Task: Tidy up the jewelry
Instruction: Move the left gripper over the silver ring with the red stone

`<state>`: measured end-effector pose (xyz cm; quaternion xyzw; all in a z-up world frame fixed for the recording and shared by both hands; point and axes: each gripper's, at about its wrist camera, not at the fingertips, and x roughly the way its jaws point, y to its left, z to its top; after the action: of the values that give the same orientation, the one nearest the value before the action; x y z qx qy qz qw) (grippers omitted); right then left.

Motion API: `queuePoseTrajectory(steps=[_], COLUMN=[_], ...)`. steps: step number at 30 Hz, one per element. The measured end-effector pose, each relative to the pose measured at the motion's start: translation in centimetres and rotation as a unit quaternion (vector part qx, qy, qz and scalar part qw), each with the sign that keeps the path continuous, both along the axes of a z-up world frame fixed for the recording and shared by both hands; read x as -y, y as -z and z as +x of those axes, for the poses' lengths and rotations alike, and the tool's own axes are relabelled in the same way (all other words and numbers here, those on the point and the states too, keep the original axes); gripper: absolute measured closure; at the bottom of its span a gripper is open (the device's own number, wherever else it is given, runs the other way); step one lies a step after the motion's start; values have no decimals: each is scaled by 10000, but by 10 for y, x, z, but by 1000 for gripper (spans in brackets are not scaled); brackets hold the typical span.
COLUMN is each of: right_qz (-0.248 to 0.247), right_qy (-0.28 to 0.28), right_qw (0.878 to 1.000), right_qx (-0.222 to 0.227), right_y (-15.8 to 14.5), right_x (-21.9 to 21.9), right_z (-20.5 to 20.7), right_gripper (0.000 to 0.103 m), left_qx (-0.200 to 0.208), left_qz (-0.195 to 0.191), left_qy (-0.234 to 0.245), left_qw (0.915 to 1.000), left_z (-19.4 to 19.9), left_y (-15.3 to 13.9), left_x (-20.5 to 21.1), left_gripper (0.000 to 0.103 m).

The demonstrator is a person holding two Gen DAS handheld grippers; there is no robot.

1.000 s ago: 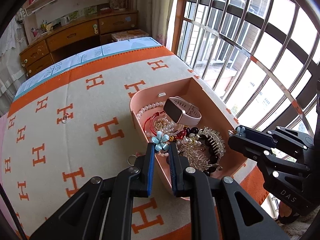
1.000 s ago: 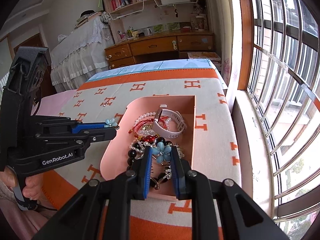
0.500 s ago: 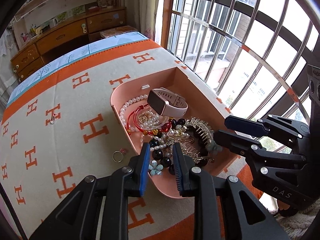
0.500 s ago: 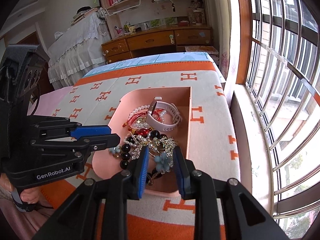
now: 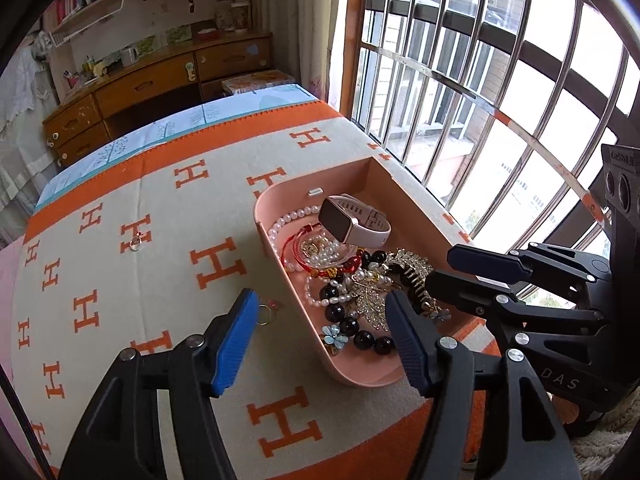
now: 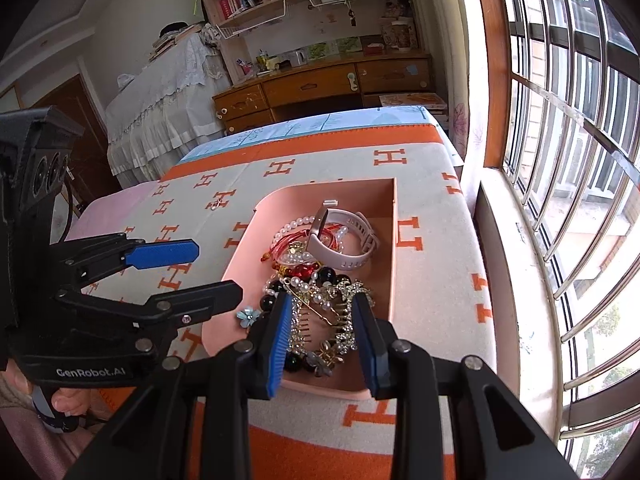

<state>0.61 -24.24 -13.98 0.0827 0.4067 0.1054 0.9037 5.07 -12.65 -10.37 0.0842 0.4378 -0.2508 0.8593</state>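
In the left wrist view the pink tray [image 5: 280, 196] sits on the orange-and-cream blanket [image 5: 120, 272], and everything else is placed from it; the left gripper [image 5: 320, 334] hangs over the tray's near left wall with its blue-padded fingers [image 5: 236, 336] spread wide and nothing between them, one finger outside the tray over the blanket, the other over the jewelry heap; inside the tray a pink watch [image 5: 356, 222] lies toward the far end, a pearl strand [image 5: 290, 218] curls beside it, dark beads [image 5: 348, 320] and a gold comb [image 5: 412, 264] fill the middle, and a blue flower earring [image 5: 335, 335] rests near the near end; a ring [image 5: 265, 314] lies on the blanket just outside the tray's left wall, and a second ring [image 5: 136, 242] lies well apart to the left; the right gripper [image 5: 444, 272] reaches over the tray's right rim, its fingers parted and empty. In the right wrist view the right gripper [image 6: 322, 338] hovers over the near end of the tray [image 6: 394, 240], fingers [image 6: 280, 340] wide and gripping nothing, the gold comb [image 6: 320, 320] showing between them; a second flower earring [image 6: 320, 360] lies under them by the near wall; the blue flower earring [image 6: 248, 315] sits at the tray's left side; the watch [image 6: 340, 240] is toward the far end; the left gripper [image 6: 200, 274] is to the left of the tray, fingers apart.
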Motion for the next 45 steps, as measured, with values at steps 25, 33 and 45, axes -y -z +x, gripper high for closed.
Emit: queuePoseTrajectory(steps=[25, 33, 45], right_qz=[-271, -326, -341], right_qy=[-617, -681, -1228], right_qw=[9976, 9971, 9906], right_qx=[178, 118, -496], right_y=[-24, -36, -31], right_x=[-70, -88, -118], right_z=[7, 25, 80], right_gripper=[72, 72, 72], left_qx=[258, 482, 299], left_qz=[-302, -202, -68], left_qy=[-649, -1047, -1857], left_qw=[9971, 9931, 9821], left_z=[-9, -6, 37], left_y=[-14, -26, -26], left_x=[-71, -116, -211], left_gripper=[35, 23, 21])
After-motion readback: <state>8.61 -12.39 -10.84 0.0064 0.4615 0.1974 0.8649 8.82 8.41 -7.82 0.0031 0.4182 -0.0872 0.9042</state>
